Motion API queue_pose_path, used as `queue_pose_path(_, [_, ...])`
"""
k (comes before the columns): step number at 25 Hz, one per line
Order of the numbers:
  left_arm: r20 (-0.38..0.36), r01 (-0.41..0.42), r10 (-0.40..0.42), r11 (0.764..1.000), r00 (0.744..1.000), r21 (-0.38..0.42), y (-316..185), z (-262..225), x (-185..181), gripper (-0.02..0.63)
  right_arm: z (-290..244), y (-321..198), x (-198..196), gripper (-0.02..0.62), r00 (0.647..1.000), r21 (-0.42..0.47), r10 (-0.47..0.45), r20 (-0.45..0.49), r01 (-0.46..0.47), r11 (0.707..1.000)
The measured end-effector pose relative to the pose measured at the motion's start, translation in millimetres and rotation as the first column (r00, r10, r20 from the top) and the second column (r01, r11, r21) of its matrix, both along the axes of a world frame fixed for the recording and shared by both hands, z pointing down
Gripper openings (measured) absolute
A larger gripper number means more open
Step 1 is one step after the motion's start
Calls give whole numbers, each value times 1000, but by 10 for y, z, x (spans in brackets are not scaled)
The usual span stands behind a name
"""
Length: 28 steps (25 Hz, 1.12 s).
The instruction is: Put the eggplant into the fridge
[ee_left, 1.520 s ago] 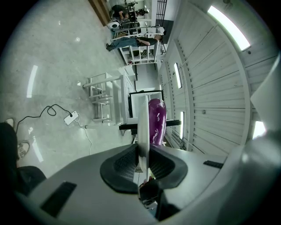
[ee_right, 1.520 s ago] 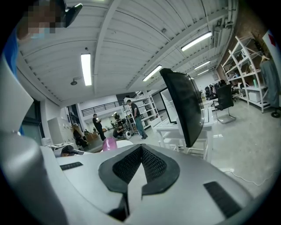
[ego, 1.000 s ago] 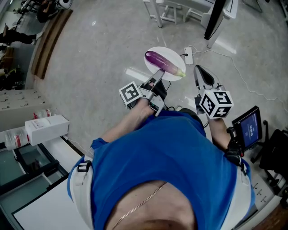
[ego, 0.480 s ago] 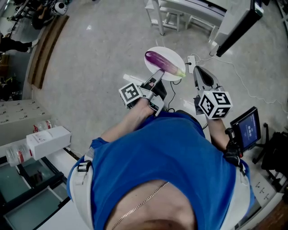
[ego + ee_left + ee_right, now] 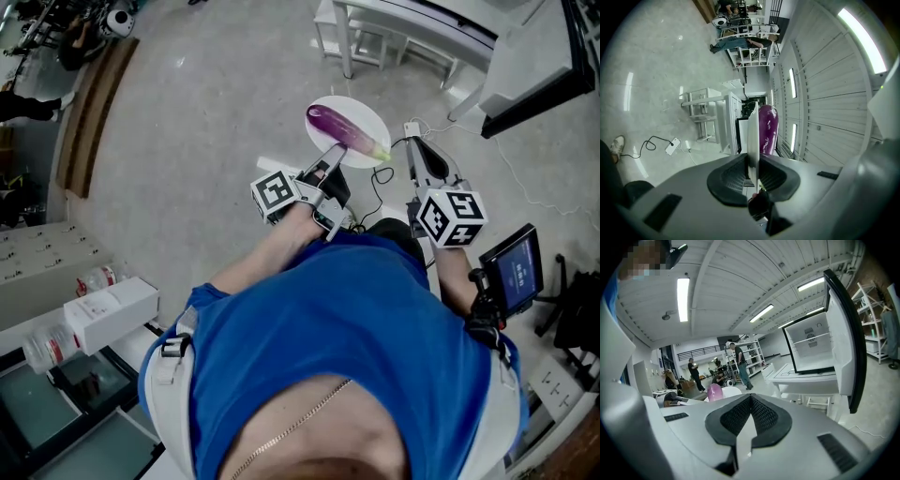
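Observation:
A purple eggplant [image 5: 342,131] lies on a white plate [image 5: 364,112] that I carry above the floor. My left gripper [image 5: 332,156] is shut on the plate's near rim. In the left gripper view the plate [image 5: 752,133] stands edge-on between the pads, with the eggplant [image 5: 768,129] behind it. My right gripper [image 5: 418,150] is beside the plate to the right, shut and holding nothing. In the right gripper view its pads [image 5: 761,420] meet, and the fridge [image 5: 812,350] stands ahead with its door [image 5: 844,333] swung open. The eggplant [image 5: 714,392] shows at the left there.
A white table [image 5: 412,23] stands ahead, with the fridge door's dark edge [image 5: 530,94] at the top right. A power strip and cable [image 5: 411,129] lie on the floor. A white carton [image 5: 108,314] and a bottle sit at the left. People stand far off.
The person has walked forward: floor and carton slide down the head view, and table and fridge door come nearer. Both grippers keep their pose, the left still gripping the plate.

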<state>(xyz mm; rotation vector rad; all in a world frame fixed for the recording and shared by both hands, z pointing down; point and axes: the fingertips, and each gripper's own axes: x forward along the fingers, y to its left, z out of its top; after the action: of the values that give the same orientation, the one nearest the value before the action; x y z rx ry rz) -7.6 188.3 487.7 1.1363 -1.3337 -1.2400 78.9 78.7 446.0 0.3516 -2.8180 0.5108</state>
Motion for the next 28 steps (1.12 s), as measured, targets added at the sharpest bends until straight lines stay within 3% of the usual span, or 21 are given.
queue_pose_path(14, [-2, -23, 23, 999, 1000, -30, -10, 185, -673, 60, 114, -43, -643, 2, 999, 3, 30, -19, -30, 1000])
queue_pose_path(28, [11, -99, 99, 994, 995, -45, -990, 153, -1319, 58, 117, -918, -1279, 2, 996, -7, 91, 12, -91, 996])
